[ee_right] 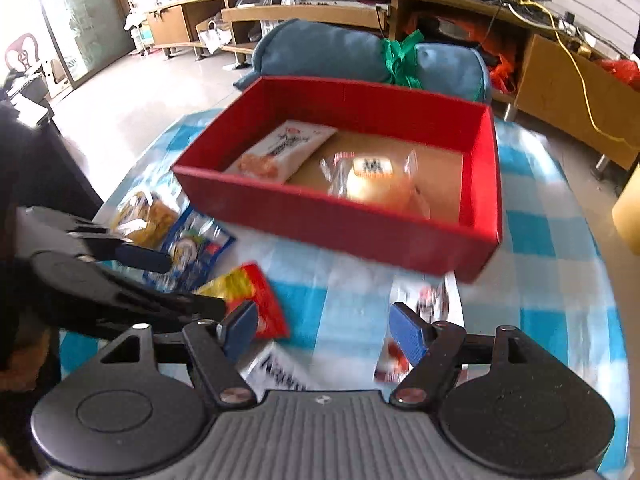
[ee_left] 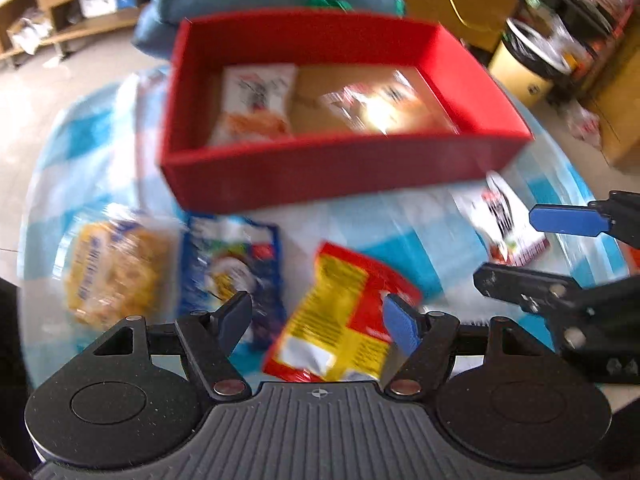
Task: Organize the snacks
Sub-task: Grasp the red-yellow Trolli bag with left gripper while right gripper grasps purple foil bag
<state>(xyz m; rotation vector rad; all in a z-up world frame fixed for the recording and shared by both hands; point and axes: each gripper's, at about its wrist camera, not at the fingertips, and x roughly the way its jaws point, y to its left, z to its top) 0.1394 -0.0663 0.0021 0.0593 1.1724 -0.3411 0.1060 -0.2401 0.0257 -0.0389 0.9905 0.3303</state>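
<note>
A red box (ee_left: 320,176) (ee_right: 360,236) stands on the blue-checked tablecloth and holds a white-orange packet (ee_left: 256,104) (ee_right: 284,148) and a wrapped bun (ee_left: 380,106) (ee_right: 376,184). My left gripper (ee_left: 320,320) is open just above a red-yellow snack packet (ee_left: 340,320) (ee_right: 248,292). A blue packet (ee_left: 232,264) (ee_right: 192,248) and a yellow snack bag (ee_left: 112,268) (ee_right: 148,216) lie to its left. My right gripper (ee_right: 324,330) is open over a white-red packet (ee_right: 424,320) (ee_left: 504,220). A white packet (ee_right: 280,368) lies under it.
The table's edge curves around on both sides. A rolled blue cushion (ee_right: 360,56) tied with a green ribbon lies behind the box. Wooden shelving (ee_right: 304,12) stands beyond, and a yellow bin (ee_left: 528,60) at the right.
</note>
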